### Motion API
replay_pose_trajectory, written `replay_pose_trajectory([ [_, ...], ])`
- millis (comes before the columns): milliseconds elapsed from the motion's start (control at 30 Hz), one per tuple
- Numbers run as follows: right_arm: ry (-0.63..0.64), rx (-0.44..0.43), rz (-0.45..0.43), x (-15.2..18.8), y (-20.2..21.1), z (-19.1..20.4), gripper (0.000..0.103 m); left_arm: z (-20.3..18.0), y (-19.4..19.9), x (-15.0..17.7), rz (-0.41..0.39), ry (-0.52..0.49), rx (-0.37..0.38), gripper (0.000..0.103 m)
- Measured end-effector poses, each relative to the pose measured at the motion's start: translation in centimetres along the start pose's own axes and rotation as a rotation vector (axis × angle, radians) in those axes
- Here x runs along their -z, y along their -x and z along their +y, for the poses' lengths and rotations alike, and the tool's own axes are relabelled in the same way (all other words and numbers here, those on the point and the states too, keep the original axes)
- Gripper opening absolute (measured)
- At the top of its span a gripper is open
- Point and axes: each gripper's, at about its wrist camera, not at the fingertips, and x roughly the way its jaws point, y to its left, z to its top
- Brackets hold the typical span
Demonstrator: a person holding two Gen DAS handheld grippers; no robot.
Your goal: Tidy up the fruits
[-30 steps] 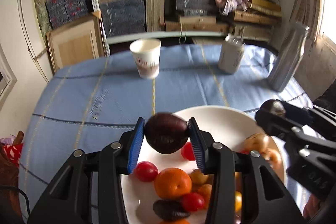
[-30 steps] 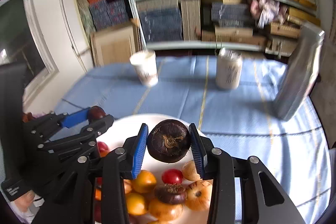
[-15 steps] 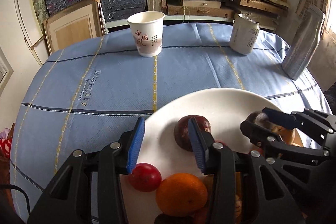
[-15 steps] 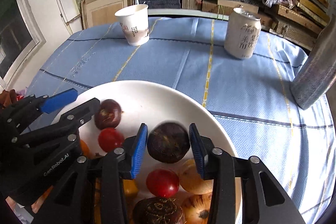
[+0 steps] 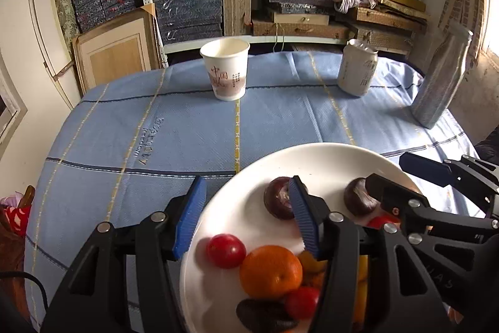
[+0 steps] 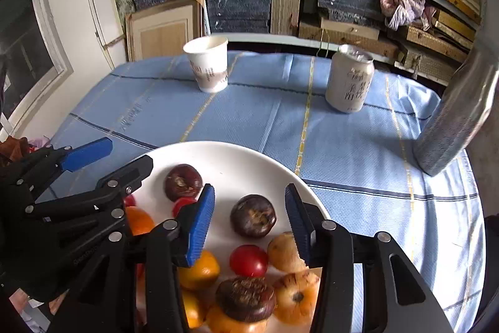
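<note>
Both dark purple round fruits, one (image 6: pixel 253 216) between the right gripper's (image 6: pixel 249 225) opening jaws, the other (image 5: pixel 278 202) just off the left gripper (image 5: pixel 246 219), sit loose on the white round plate (image 5: pixel 327 158). Left's jaws are opening too, nothing between them. Bump either fruit pulling out and it probably rolls off.

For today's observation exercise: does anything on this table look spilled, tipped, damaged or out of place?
Nothing stands out. The paper cup, can and bottle stand upright on the blue cloth, and all the fruit lies on the white plate. No spill shows.
</note>
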Motion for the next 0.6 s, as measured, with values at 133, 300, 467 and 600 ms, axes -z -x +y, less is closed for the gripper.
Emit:
replay_pose_trajectory([
  [133, 0.003, 0.004, -0.04, 0.4, 2.3, 0.3, 0.057, 0.2, 2.5, 0.4, -0.04, 0.009, -0.026, 0.07],
  [300, 0.002, -0.005, -0.084, 1.1, 5.7, 0.3, 0.059, 0.9, 6.4, 1.5, -0.103, 0.034, -0.036, 0.085],
  [467, 0.018, -0.012, -0.129, 2.5, 9.2, 1.1, 0.061, 0.2, 10.1, 3.1, -0.164, 0.004, -0.065, 0.087],
  [600, 0.028, -0.015, -0.163, 3.9, 11.8, 1.7, 0.069, 0.0, 12.6, 4.5, -0.191, -0.006, -0.078, 0.093],
])
